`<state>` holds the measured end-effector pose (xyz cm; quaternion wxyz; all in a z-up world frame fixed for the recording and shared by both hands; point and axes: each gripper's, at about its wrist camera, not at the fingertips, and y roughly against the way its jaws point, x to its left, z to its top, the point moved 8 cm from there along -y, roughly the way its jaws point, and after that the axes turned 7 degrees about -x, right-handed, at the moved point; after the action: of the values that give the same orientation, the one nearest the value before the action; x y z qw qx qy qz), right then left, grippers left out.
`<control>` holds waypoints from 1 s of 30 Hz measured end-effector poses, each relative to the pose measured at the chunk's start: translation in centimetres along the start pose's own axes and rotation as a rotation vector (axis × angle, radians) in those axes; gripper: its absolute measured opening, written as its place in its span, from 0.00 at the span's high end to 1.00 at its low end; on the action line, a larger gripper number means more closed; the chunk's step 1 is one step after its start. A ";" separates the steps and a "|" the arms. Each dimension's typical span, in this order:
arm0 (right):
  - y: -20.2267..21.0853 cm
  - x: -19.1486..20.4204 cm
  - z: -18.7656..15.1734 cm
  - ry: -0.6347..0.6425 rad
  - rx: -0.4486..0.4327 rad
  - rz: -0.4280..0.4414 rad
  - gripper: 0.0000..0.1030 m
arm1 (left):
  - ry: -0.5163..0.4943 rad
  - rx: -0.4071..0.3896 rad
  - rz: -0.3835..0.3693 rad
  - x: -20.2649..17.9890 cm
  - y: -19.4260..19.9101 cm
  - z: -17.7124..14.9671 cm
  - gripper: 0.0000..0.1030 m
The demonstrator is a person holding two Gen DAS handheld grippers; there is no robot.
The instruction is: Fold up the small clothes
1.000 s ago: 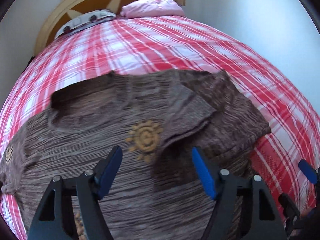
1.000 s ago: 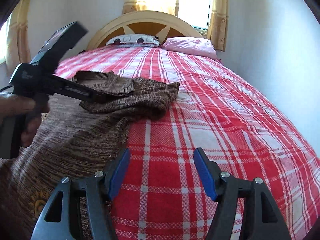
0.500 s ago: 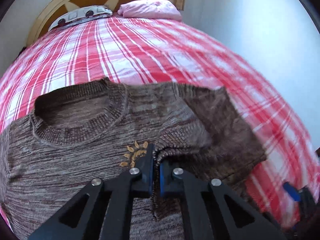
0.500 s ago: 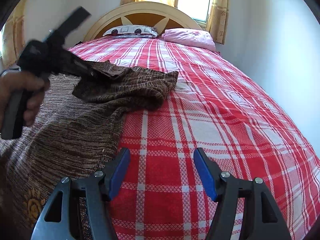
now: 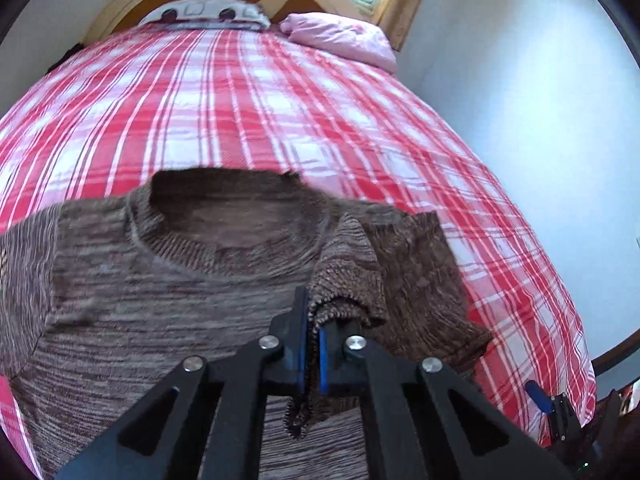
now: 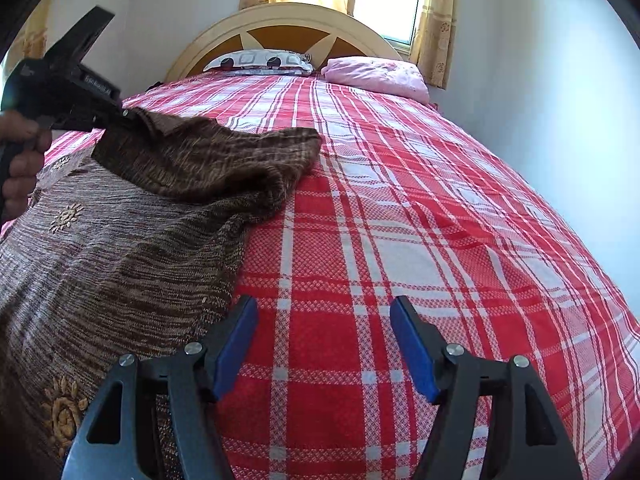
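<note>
One brown sweater [image 5: 168, 304], two pillows [image 6: 260, 63], one bed [image 6: 400, 200], two grippers [image 6: 324, 344].

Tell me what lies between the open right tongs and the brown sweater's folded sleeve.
Only bare red plaid bedspread lies between the right tongs and the folded sleeve, shown in the right wrist view.

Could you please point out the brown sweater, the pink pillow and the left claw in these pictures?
brown sweater [image 5: 168, 300]: left wrist view, chest panel.
pink pillow [image 6: 376, 74]: right wrist view, top face.
left claw [image 5: 313, 340]: left wrist view, between its tips.
</note>
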<state>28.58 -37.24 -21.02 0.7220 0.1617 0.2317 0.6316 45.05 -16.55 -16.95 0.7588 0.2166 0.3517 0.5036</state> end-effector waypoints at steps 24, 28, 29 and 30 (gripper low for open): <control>0.0 0.0 -0.1 0.000 0.003 -0.002 0.31 | 0.190 -0.068 0.272 10.7 -0.1 -0.8 0.35; 0.0 0.0 -0.1 -0.001 0.002 -0.001 0.31 | 0.188 -0.060 0.251 10.5 0.1 -1.4 0.35; 0.1 0.0 -0.1 -0.003 0.000 0.002 0.31 | 0.156 -0.067 0.244 9.6 0.4 -1.6 0.35; 0.2 0.0 -0.1 -0.008 -0.003 0.010 0.31 | 0.126 -0.072 0.242 8.8 0.5 -1.8 0.35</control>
<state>28.38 -37.24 -21.04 0.7200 0.1645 0.2270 0.6348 45.52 -8.33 -20.54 0.6763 0.1982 0.3518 0.6161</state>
